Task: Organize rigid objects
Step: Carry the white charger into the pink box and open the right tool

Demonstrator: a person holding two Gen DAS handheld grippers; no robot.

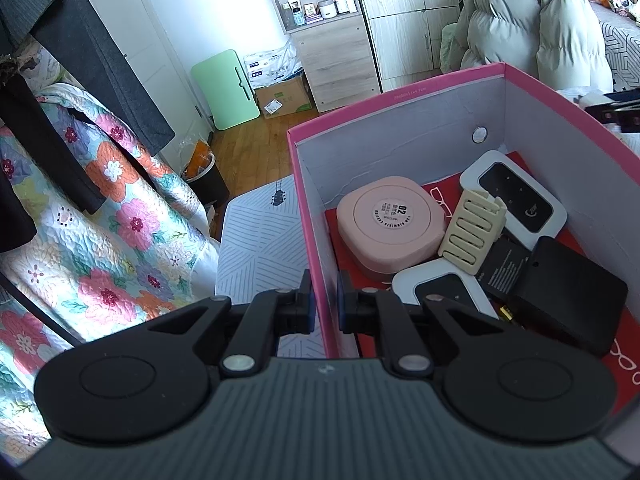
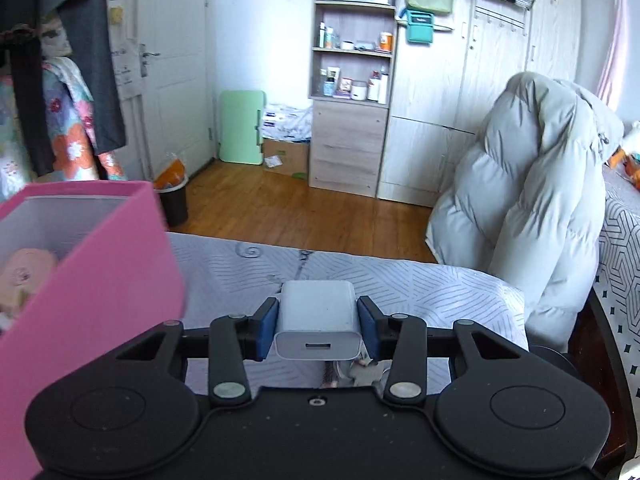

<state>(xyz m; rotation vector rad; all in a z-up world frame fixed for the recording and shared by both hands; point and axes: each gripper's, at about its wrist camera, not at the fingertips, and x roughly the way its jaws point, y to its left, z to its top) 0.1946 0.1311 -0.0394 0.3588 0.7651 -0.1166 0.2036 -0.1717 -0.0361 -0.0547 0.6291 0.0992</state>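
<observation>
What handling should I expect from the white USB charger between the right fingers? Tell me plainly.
The white USB charger looks like a stiff plastic block, so it should not flex. Its smooth, glossy sides may slip against the pads. Being small, it is probably light, and its flat faces should keep it from rolling.

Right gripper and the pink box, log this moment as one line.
left gripper: shut on pink box wall | right gripper: holds white charger beside box | box: not yet loaded
</observation>
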